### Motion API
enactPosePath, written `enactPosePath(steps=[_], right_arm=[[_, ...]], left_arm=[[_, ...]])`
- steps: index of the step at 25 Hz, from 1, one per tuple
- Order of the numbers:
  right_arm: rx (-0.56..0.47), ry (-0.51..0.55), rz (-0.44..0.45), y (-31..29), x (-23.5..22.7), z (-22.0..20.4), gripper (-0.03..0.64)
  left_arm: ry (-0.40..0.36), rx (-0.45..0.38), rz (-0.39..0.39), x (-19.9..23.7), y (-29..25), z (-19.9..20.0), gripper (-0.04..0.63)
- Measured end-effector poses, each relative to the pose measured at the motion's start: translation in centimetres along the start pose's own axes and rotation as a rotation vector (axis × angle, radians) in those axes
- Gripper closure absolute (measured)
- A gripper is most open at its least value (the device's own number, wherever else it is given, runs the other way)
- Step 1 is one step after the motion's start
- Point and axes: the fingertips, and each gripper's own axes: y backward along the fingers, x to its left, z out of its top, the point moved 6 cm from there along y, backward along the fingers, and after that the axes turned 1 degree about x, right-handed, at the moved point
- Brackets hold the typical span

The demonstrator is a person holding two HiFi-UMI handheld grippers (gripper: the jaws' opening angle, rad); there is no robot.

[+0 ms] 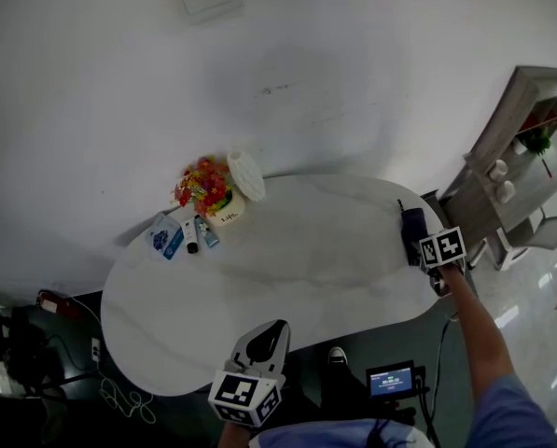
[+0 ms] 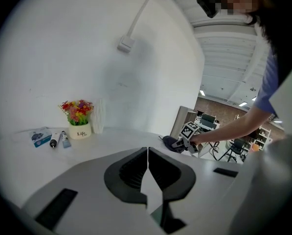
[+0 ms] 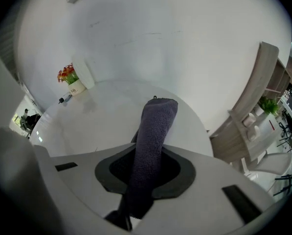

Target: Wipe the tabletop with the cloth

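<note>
A dark grey-purple cloth (image 1: 412,230) lies at the right end of the white oval table (image 1: 287,269). My right gripper (image 1: 424,246) is shut on the cloth's near end. In the right gripper view the cloth (image 3: 154,131) runs forward from between the jaws and rests on the tabletop (image 3: 101,116). My left gripper (image 1: 271,332) hovers at the table's front edge. Its jaws are shut, touching each other with nothing between them (image 2: 147,155). The left gripper view also shows the right gripper's marker cube (image 2: 189,130) and the cloth (image 2: 171,142) across the table.
At the table's back left stand a flower pot (image 1: 211,196), a white ribbed vase (image 1: 247,175), two tubes (image 1: 200,233) and a blue packet (image 1: 164,237). A grey shelf unit (image 1: 516,147) stands to the right. Cables (image 1: 119,399) and a small screen (image 1: 391,379) lie on the floor.
</note>
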Motion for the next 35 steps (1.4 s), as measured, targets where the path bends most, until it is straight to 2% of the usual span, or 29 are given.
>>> enactPosePath(steps=[5, 9, 14, 17, 22, 26, 35], right_arm=[[0.004, -0.029, -0.063, 1.3, -4.9, -1.3, 0.543], [0.003, -0.046, -0.08, 1.8, -6.6, -1.6, 0.543], [-0.049, -0.055, -0.049, 3.1, -5.6, -1.4, 0.543], [-0.077, -0.024, -0.02, 3.9, -3.5, -1.0, 0.543], [-0.1, 0.004, 0.024, 4.8, 1.5, -0.7, 0.543], [-0.113, 0.048, 0.072, 5.2, 7.7, 0.0, 0.543], [-0.143, 0.2, 0.234, 4.5, 27.8, 2.1, 0.543]], left_arm=[[0.0, 0.001, 0.032, -0.6, -0.2, 0.1, 0.578], [0.006, -0.008, 0.061, -0.6, 0.0, 0.2, 0.578], [0.026, -0.024, 0.088, -0.5, 1.5, -0.2, 0.578], [0.032, -0.029, 0.105, 0.1, 2.7, -0.7, 0.578], [0.062, -0.064, 0.143, 2.0, 6.1, -1.6, 0.578], [0.09, -0.078, 0.168, 4.6, 9.6, -3.2, 0.578], [0.108, -0.073, 0.236, 11.8, 20.9, -8.8, 0.578]])
